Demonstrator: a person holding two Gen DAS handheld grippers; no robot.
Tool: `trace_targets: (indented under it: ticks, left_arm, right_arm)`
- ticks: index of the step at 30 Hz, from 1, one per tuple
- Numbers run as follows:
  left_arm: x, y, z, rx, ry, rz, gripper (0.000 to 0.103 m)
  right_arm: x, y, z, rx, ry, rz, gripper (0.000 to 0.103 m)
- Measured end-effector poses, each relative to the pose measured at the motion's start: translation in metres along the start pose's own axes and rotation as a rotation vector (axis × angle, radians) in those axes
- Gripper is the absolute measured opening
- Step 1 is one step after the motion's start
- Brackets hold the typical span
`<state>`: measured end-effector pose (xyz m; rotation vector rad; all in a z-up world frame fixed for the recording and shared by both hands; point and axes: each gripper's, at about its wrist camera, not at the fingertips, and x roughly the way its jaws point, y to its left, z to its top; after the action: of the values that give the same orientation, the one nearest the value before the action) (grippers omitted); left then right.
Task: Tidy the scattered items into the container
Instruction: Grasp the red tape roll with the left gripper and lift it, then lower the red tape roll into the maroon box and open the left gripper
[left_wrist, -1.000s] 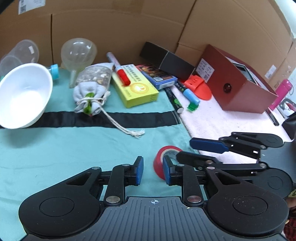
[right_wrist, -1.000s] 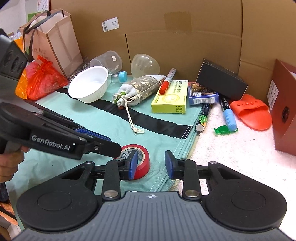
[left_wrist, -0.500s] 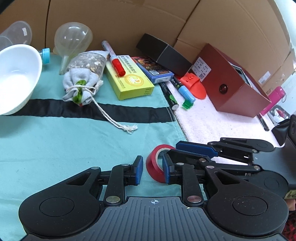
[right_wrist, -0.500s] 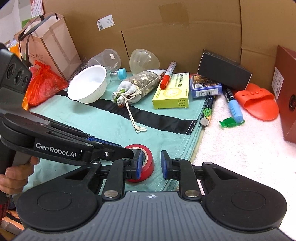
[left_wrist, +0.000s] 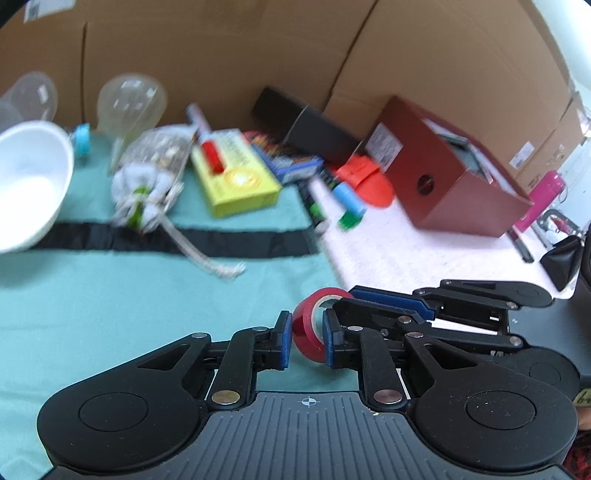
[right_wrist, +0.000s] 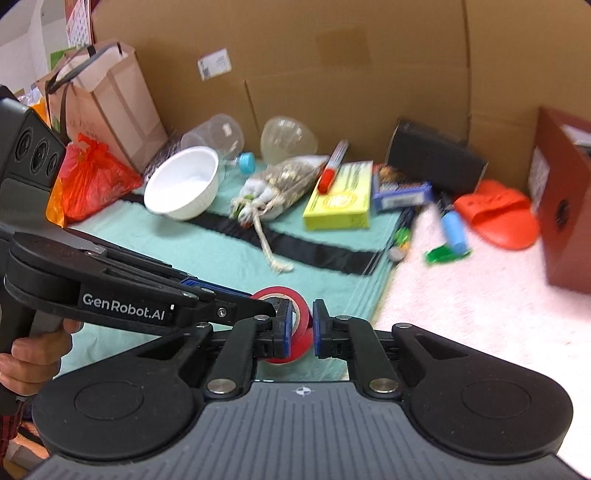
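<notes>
A red tape roll (left_wrist: 308, 332) stands on edge between both grippers, lifted off the teal cloth (left_wrist: 110, 314). My left gripper (left_wrist: 306, 341) is shut on the roll's band. My right gripper (right_wrist: 299, 328) is shut on the same roll (right_wrist: 301, 321), with one finger through its hole. The right gripper also shows in the left wrist view (left_wrist: 373, 306), reaching in from the right. The open brown-red box (left_wrist: 447, 166) stands at the back right on the white cloth.
A white bowl (right_wrist: 183, 182), a drawstring pouch (right_wrist: 280, 184), a red marker (right_wrist: 330, 166), a yellow box (right_wrist: 341, 197), a blue box (right_wrist: 400, 192), pens (right_wrist: 452, 227), an orange slipper (right_wrist: 496, 214) and a black box (right_wrist: 436, 160) lie before the cardboard wall. Bags (right_wrist: 92, 173) stand at left.
Both grippers have closed on the red tape roll, which has tipped up on edge and come off the cloth. Both views are blurred by motion.
</notes>
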<state>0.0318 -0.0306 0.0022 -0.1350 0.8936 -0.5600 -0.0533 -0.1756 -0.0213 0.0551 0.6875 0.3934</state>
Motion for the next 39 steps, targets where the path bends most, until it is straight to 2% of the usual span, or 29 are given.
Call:
trace_targets:
  ticks: [7,18,26,33,34,36,37,38,39]
  left_arm:
    - [0.002,-0.053,0.040,0.098,-0.077,-0.048,0.024]
    - [0.036,-0.148,0.111,0.241,-0.159,-0.156,0.024]
    - [0.089,-0.189,0.147,0.277,-0.150,-0.188,0.024]
    - [0.127,-0.195,0.161,0.282,-0.125,-0.172,0.024]
    - [0.131,-0.195,0.163,0.282,-0.121,-0.167,0.027]
    - [0.138,-0.192,0.166,0.273,-0.120,-0.168,0.040]
    - [0.140,-0.192,0.165,0.271,-0.127,-0.155,0.057]
    - [0.139,-0.191,0.164,0.272,-0.137,-0.135,0.067]
    - [0.136,-0.189,0.163,0.269,-0.158,-0.122,0.083]
  right_arm:
    - [-0.039,-0.026,0.016,-0.006,-0.116,-0.107,0.013]
    - [-0.089,-0.094,0.050,-0.001,-0.267,-0.306,0.013]
    - [-0.092,-0.153,0.062,0.031,-0.287,-0.384,0.013]
    - [-0.079,-0.191,0.062,0.062,-0.278,-0.376,0.013]
    - [-0.077,-0.194,0.062,0.066,-0.276,-0.373,0.013]
    - [-0.070,-0.202,0.061,0.072,-0.278,-0.360,0.015]
    - [-0.068,-0.204,0.061,0.073,-0.280,-0.355,0.016]
    - [-0.066,-0.206,0.060,0.067,-0.276,-0.369,0.024]
    - [-0.065,-0.206,0.061,0.052,-0.276,-0.398,0.031]
